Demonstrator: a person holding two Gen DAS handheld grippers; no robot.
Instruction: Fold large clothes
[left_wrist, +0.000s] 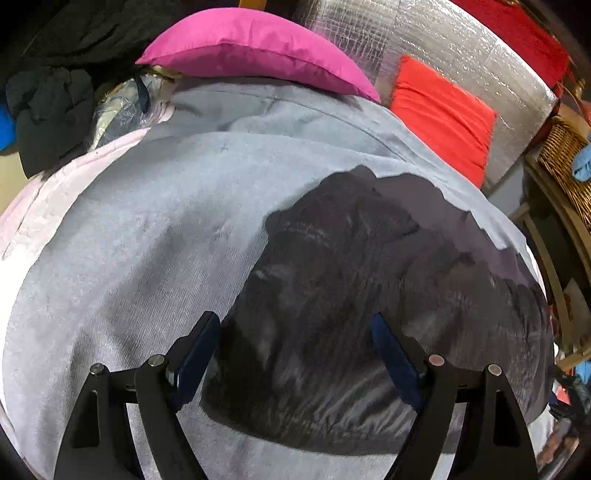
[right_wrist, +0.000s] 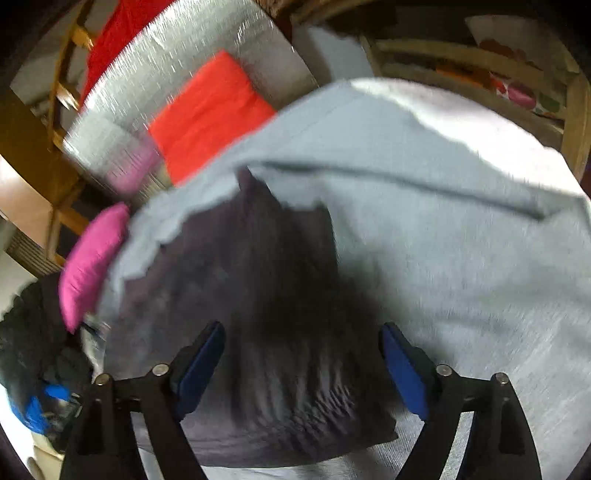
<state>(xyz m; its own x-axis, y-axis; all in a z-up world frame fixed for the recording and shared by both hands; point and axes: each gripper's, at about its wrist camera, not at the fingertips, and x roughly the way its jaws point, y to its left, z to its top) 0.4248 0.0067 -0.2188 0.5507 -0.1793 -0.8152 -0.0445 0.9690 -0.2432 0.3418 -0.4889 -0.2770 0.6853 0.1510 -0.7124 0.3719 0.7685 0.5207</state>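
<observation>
A dark grey-black garment (left_wrist: 351, 280) lies in a rumpled, partly folded shape on a light grey cloth (left_wrist: 129, 229) spread over the bed. My left gripper (left_wrist: 295, 325) is open just above the garment's near part, holding nothing. In the right wrist view the same dark garment (right_wrist: 266, 302) lies on the grey cloth (right_wrist: 461, 258). My right gripper (right_wrist: 303, 336) is open above the garment and empty. The right view is blurred by motion.
A pink pillow (left_wrist: 251, 51) and a red cushion (left_wrist: 443, 114) lie at the far edge against a silver quilted wall panel (left_wrist: 461, 44). A heap of dark clothes (left_wrist: 48, 99) sits at the far left. A wicker basket (left_wrist: 565, 155) and wooden shelves (right_wrist: 480, 66) stand at the right.
</observation>
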